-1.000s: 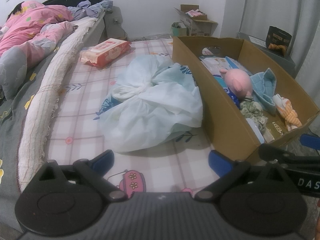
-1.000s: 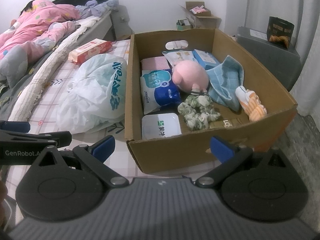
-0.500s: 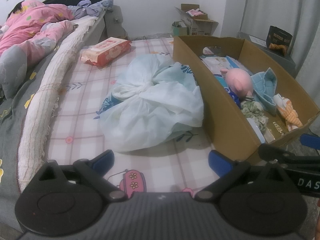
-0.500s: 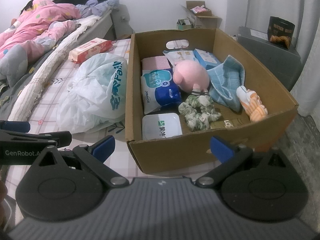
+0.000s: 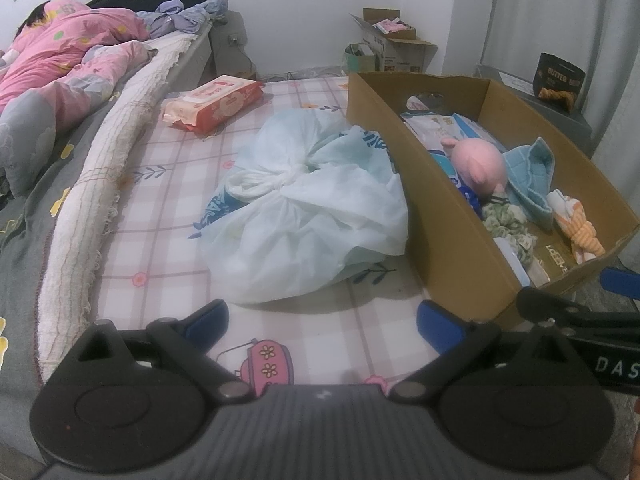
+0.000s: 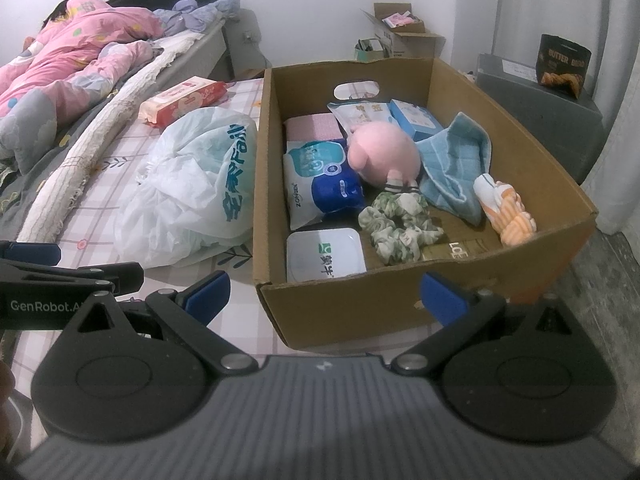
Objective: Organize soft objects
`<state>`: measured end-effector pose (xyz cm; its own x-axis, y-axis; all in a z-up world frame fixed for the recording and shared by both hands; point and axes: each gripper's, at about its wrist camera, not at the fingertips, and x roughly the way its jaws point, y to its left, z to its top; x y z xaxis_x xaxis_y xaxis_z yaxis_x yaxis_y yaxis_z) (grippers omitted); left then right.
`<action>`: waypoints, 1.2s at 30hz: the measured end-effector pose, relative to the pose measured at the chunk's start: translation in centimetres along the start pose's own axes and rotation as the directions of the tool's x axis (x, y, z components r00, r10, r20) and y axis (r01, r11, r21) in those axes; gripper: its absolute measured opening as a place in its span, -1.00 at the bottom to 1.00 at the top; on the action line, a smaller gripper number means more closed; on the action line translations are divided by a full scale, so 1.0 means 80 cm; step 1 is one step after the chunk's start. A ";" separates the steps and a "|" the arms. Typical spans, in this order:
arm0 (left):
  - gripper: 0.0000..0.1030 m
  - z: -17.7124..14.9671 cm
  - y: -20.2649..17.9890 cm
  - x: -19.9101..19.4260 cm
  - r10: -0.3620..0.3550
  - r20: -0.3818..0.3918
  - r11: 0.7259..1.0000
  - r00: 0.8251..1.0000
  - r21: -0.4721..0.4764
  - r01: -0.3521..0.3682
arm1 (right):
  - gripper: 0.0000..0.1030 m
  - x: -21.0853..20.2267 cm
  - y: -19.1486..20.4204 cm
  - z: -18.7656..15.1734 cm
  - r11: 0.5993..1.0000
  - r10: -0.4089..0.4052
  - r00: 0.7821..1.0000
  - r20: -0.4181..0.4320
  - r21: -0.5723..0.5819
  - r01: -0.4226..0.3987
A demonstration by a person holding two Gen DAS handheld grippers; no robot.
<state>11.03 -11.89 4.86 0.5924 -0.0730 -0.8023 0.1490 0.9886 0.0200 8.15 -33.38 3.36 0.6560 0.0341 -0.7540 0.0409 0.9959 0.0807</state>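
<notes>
Both spread and empty, left hand-held gripper (image 5: 322, 318) and right hand-held gripper (image 6: 324, 294) short of cardboard box (image 6: 400, 312); beside box, knotted plastic bag (image 5: 308, 216) light, slippery, best pinched at knot.

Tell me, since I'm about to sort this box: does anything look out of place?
Mostly the tied white plastic bag: it slumps on the mattress against the cardboard box's left wall, outside it. Inside, the blue towel lies crumpled, unfolded.

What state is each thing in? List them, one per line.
Left gripper: open, empty.
Right gripper: open, empty.
Cardboard box: open-topped, holding items.
Plastic bag: knotted shut, beside the box.
Pink plush: lying in the box.
Blue towel: crumpled.
Wipes pack: lying flat on the bed.
</notes>
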 end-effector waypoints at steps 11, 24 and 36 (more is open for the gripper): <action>0.96 -0.001 0.003 -0.004 0.002 0.002 1.000 1.000 -0.002 -0.002 | 0.98 0.000 0.001 0.001 1.000 0.002 1.000 0.001 -0.001 -0.002; 0.96 0.000 0.002 -0.003 0.001 0.000 1.000 1.000 -0.004 -0.001 | 0.98 0.000 0.000 0.001 1.000 0.001 1.000 0.001 -0.002 -0.001; 0.96 0.000 0.003 -0.003 0.002 -0.002 1.000 1.000 -0.004 -0.002 | 0.98 -0.001 0.000 0.000 1.000 0.002 1.000 0.000 -0.001 -0.002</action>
<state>10.92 -11.65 5.04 0.5911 -0.0710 -0.8034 0.1445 0.9893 0.0189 8.11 -33.35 3.44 0.6562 0.0364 -0.7537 0.0383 0.9959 0.0815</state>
